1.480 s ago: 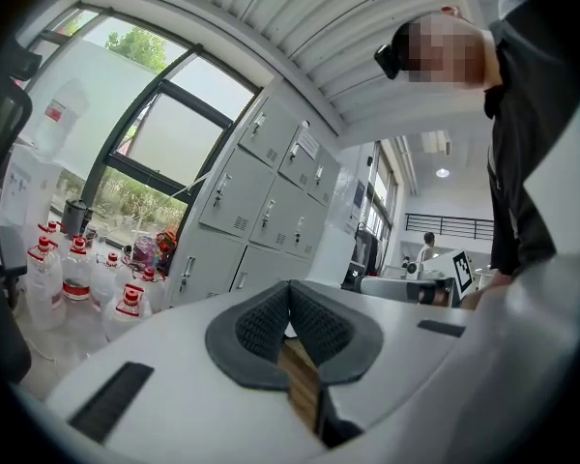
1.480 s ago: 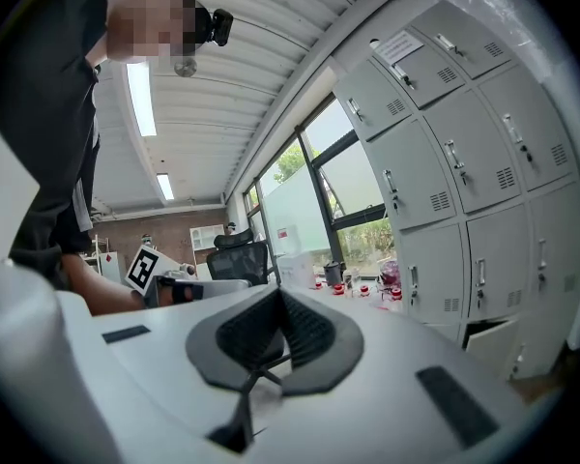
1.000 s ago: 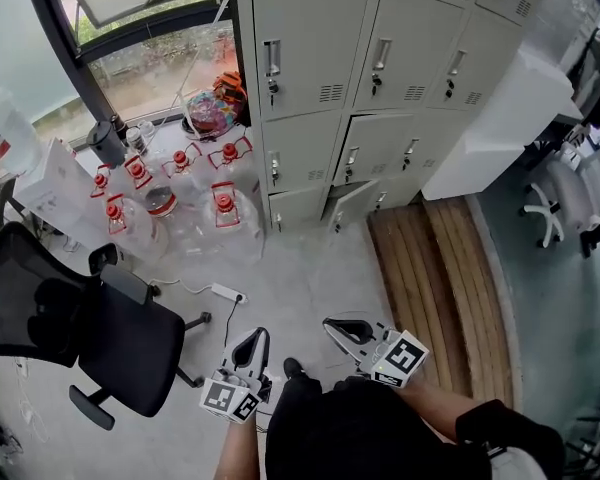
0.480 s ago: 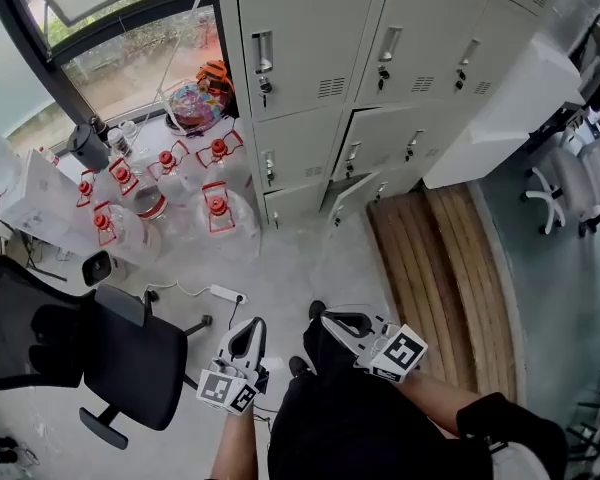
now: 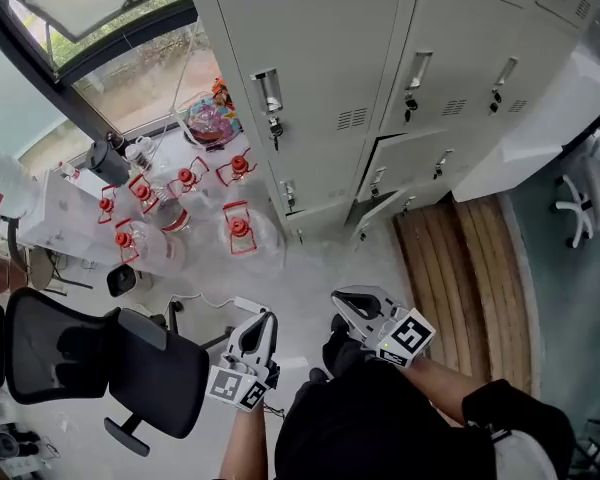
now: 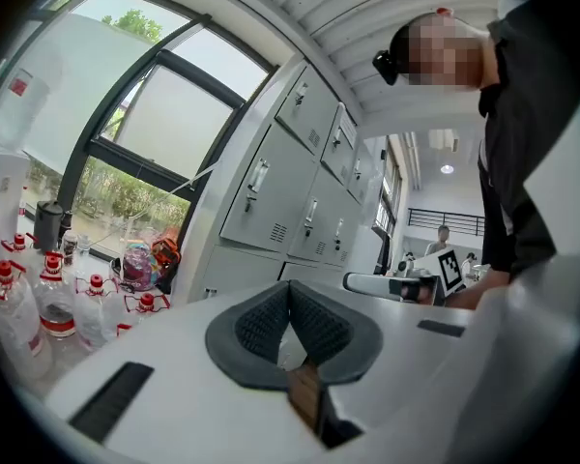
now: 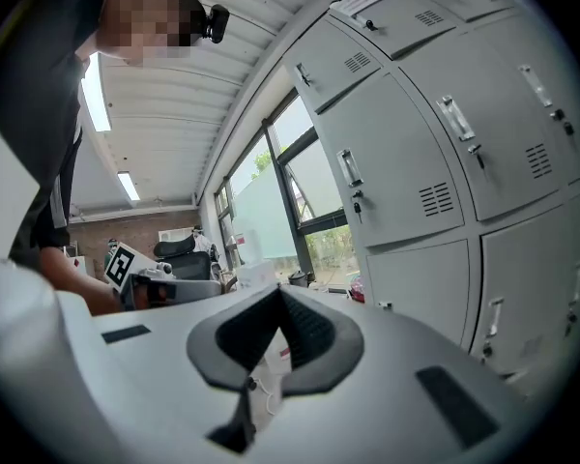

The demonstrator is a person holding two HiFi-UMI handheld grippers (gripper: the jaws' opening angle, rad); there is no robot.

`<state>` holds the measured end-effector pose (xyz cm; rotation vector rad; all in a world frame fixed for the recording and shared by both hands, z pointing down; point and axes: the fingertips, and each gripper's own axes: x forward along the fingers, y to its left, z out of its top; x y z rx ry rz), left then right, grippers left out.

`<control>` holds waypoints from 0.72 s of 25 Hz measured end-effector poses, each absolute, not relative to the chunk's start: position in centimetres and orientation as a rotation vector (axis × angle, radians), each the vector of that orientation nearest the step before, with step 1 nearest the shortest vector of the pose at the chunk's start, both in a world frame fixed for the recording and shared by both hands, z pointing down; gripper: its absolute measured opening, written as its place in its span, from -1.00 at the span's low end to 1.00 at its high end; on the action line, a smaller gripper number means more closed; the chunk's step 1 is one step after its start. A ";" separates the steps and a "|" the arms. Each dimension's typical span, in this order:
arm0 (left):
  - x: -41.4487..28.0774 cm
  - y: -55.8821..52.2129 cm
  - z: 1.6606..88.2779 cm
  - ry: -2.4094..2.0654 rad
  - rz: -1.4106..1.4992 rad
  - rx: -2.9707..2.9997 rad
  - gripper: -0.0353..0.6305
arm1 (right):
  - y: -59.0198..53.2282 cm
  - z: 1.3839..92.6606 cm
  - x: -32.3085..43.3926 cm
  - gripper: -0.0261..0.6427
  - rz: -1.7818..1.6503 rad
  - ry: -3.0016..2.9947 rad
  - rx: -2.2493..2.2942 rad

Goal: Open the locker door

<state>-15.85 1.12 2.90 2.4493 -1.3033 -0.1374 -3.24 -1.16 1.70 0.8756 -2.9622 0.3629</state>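
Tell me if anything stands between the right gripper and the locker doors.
Nothing visible does. Only bare floor lies between the right gripper and the lockers. The water bottles and the office chair stand off to the left, clear of that path.

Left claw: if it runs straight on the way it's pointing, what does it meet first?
Most likely the lockers: the left claw, shut and empty, points level at them with nothing showing in between. Which door it would touch is hard to judge at this depth.
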 end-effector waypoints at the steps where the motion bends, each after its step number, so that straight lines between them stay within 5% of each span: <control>1: -15.8 0.2 2.8 -1.315 -0.142 2.449 -0.85 | -2.0 1.8 -3.2 -0.89 0.358 -2.963 0.863; 18: -17.9 -11.6 9.4 -1.307 -0.081 2.473 -0.85 | -15.1 10.5 -4.6 -0.89 0.261 -2.879 0.732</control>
